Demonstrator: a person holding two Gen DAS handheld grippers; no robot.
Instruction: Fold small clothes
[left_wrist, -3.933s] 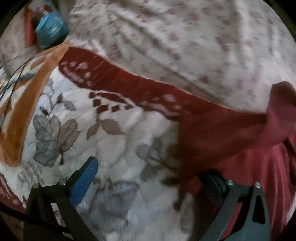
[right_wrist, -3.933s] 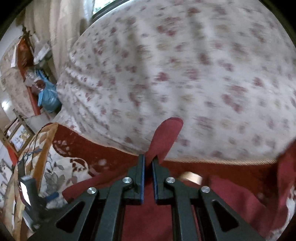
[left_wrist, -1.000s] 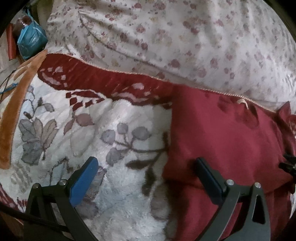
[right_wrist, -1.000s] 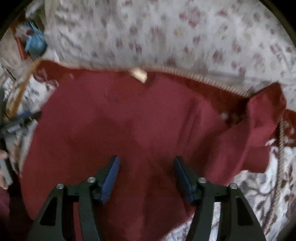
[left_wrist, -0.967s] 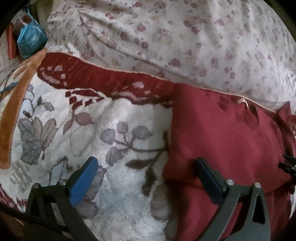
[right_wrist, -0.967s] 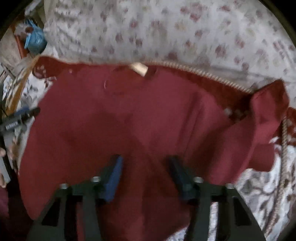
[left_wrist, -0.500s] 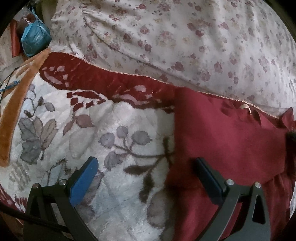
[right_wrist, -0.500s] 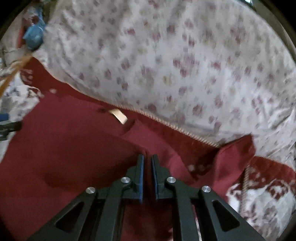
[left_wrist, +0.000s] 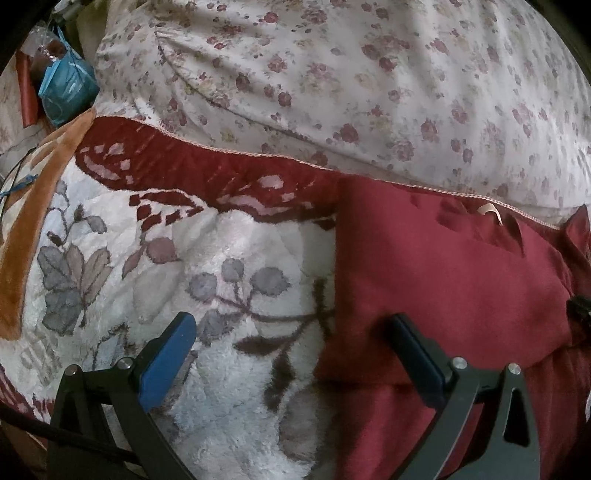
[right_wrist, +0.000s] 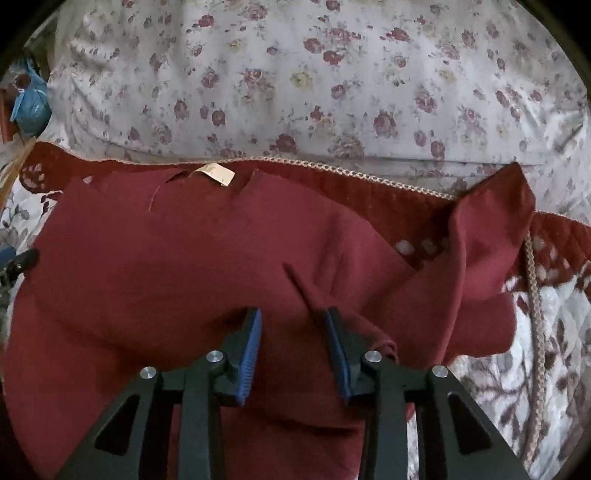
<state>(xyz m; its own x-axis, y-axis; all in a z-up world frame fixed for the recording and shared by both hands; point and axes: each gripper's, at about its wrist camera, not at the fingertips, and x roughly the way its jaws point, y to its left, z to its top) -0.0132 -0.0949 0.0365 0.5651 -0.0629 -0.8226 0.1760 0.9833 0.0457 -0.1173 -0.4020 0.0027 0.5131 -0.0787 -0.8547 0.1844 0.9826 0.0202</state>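
Fingers of the right gripper (right_wrist: 293, 325) are opening over a dark red cloth garment (right_wrist: 207, 266) with nothing pinched, its sleeve flopped to the right. It lies on a fluffy white leaf-patterned blanket (left_wrist: 229, 376), near a floral pillow (right_wrist: 314, 85). Left gripper (left_wrist: 291, 325) fingers stand spread across the garment's left edge.

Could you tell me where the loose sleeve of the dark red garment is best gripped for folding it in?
Probably at the sleeve's raised outer end, approached from the right: it stands clear of the blanket, so the right hand-held gripper, now opening, could pinch its edge.
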